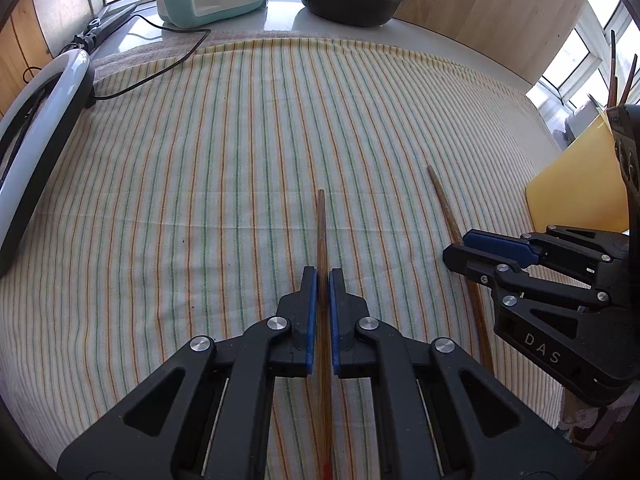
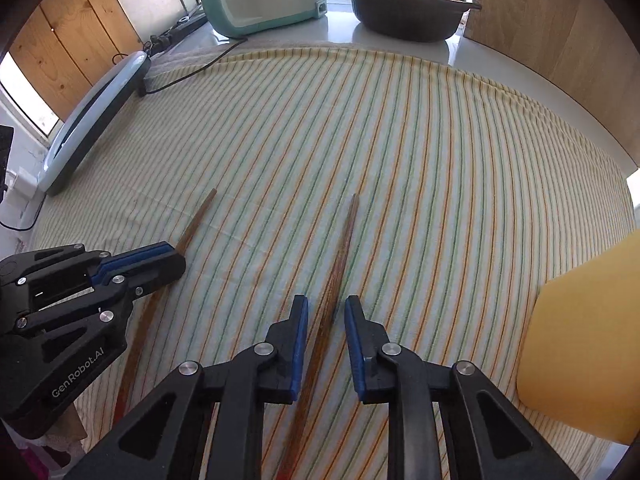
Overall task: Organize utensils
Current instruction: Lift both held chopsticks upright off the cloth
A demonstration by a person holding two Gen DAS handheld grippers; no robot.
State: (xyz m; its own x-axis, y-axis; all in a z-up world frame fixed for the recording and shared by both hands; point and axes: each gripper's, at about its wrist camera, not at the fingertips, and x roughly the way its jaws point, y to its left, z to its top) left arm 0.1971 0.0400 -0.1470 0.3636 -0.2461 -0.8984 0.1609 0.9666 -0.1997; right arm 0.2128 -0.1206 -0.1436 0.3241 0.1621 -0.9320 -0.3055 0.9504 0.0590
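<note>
Chopsticks lie on the striped cloth [image 1: 200, 160]. Left gripper [image 1: 323, 280] pinches one chopstick [image 1: 321, 232]. Right gripper [image 2: 326, 308] stands narrowly apart around the other chopstick [image 2: 340, 256]; squeeze gently, stick centred.

The right gripper [image 2: 326, 316] straddles one chopstick [image 2: 340, 252] on the striped cloth [image 2: 440, 168], pads apart; the left gripper [image 2: 170, 258] clamps another chopstick [image 2: 196, 220].

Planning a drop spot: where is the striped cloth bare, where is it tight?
Bare: the wide striped cloth between the ring light, the black pot and the yellow board. Tight: the near edge, where both chopsticks and both claws sit.
</note>
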